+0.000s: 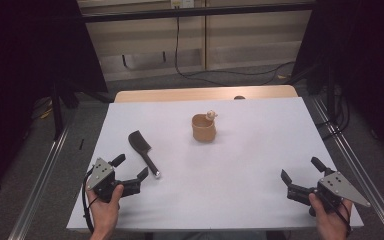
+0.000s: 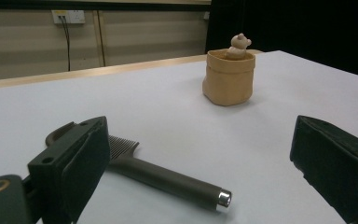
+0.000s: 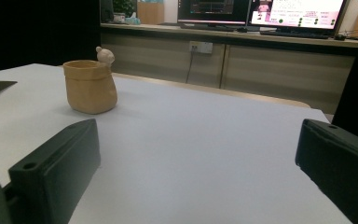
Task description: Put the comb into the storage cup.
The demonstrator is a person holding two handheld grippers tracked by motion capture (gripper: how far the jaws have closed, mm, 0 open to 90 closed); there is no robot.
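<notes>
A tan pot (image 1: 203,128) with a small pale figure (image 1: 211,115) on its rim stands upright near the table's middle. A dark comb with a grey handle (image 1: 143,151) lies left of it. My left gripper (image 1: 130,167) rests open at the front left, its jaws just short of the handle's metal end. In the left gripper view the comb (image 2: 168,177) lies between the wide jaws, with the pot (image 2: 228,78) farther back. My right gripper (image 1: 300,172) is open at the front right, nothing between its jaws. The right gripper view has the pot (image 3: 90,86) far left.
The white table top (image 1: 250,165) ends in a wooden strip (image 1: 205,93) at the back. Metal rails (image 1: 352,165) run along both sides. Cables lie on the floor beyond. Monitors (image 3: 261,10) stand on a far counter.
</notes>
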